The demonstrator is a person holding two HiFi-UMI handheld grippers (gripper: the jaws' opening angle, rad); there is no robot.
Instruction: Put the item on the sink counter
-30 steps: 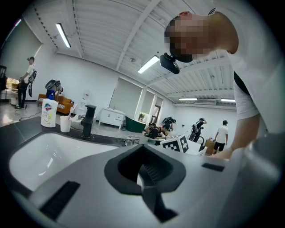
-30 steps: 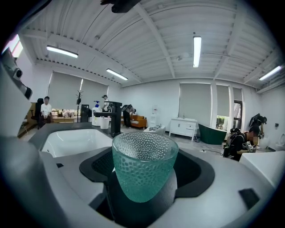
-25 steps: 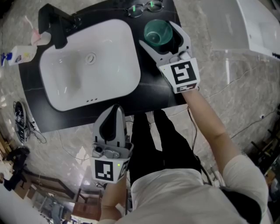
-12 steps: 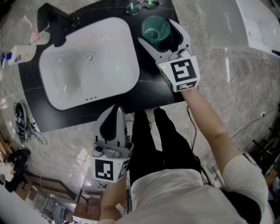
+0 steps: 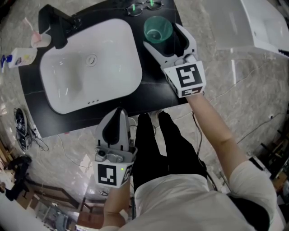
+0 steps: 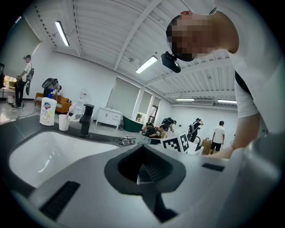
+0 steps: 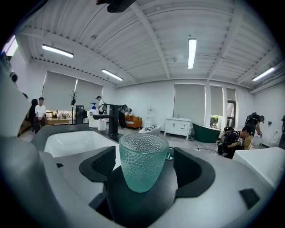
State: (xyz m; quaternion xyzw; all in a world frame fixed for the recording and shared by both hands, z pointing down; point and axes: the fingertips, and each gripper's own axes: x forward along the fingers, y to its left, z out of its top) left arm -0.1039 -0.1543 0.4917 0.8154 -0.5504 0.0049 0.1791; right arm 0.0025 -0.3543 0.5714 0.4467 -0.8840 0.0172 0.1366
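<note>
The green glass cup (image 5: pixel 158 30) stands upright on the black table (image 5: pixel 153 90), to the right of the white sink (image 5: pixel 67 90) and near the table's back right corner. The right gripper (image 5: pixel 162 36) lies low over the table with its fingers (image 5: pixel 158 50) spread wide, one on each side of the cup. In the right gripper view the cup (image 7: pixel 142 160) sits between the two dark fingers (image 7: pixel 100 164) with a gap showing on both sides, so neither one touches the glass. The cup is a little nearer the left finger than the right one. Its base rests on the dark surface in the hollow between them, and the cup looks empty.

A pair of glasses (image 5: pixel 140 6) lies at the table's back edge just behind the cup. A black tap (image 5: pixel 56 25) stands at the far left corner of the sink, with a small cup (image 5: pixel 40 39) and a white bottle (image 5: pixel 18 56) beside it.

The left gripper (image 5: pixel 118 113) is held off the table, over the floor by the person's legs, well apart from the cup. Its fingers are pressed together with nothing between them, as the left gripper view (image 6: pixel 142 167) shows. It points toward the table's front edge.
</note>
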